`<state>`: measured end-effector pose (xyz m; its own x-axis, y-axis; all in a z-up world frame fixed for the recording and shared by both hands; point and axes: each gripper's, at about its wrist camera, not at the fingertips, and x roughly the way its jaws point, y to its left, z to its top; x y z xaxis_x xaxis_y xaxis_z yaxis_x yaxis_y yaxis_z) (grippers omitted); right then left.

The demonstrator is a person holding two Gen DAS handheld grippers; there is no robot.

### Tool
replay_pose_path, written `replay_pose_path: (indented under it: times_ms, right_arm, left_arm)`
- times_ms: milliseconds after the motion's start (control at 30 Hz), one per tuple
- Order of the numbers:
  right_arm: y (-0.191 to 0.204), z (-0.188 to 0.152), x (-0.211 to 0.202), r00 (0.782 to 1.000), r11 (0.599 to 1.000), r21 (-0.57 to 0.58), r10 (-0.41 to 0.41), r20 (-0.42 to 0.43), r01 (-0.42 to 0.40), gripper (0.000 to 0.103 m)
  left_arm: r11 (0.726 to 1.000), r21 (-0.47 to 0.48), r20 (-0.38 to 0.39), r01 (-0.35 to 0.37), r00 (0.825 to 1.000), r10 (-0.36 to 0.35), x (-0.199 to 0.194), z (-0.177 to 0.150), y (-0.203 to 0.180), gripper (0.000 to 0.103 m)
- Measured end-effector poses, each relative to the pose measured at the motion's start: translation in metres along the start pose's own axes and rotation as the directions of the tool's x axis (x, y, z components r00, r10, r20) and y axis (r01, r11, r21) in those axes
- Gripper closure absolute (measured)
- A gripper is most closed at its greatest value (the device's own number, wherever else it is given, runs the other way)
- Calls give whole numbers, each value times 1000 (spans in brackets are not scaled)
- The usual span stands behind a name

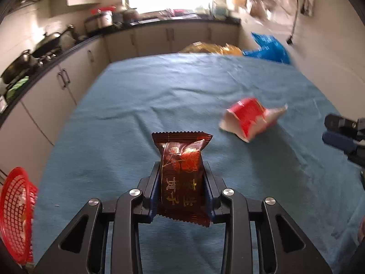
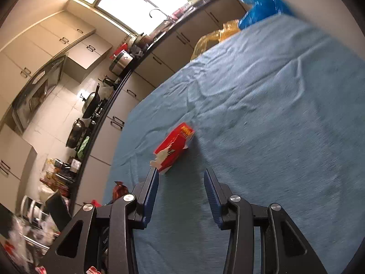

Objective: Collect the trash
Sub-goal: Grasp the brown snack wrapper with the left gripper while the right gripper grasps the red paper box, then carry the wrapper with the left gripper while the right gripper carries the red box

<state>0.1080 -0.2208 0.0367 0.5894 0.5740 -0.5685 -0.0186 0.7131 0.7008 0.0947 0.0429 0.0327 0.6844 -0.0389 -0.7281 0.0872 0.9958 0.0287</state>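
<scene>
My left gripper (image 1: 182, 178) is clamped on a dark red snack wrapper (image 1: 182, 175), held above the blue-clothed tabletop (image 1: 159, 96), so I judge I'm mid-carry and next need to swing left to the red basket (image 1: 16, 214) and let go over it. My right gripper (image 2: 181, 182) is spread wide and empty, its tips just short of the torn red box (image 2: 174, 148), which I'd close on next. Only the left wrist view shows the basket; the right one shows the box's torn end.
</scene>
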Motion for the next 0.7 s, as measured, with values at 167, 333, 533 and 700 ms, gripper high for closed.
replay_pose_path:
  times_ms: [167,333,533,700]
  right_arm:
    - [14,17,24,999,999,30,-39,-22,40,55]
    - [9,36,63,991,988,93,-116,-66,122,50]
    - [11,37,91,981,985,75,-147,-127,157,87]
    - [26,20,68,988,991,-23,-132,-74,131,97]
  left_arm:
    - [1000,-16,45,5,999,-4,-9,2,6,71]
    - [1000,-27,74,13,997,-11,-16,4,11,71]
    - [999,-50,87,19,996,-15,-20,4,19,71]
    - [998,-51,101,29,995,-24,-26,3,21,71]
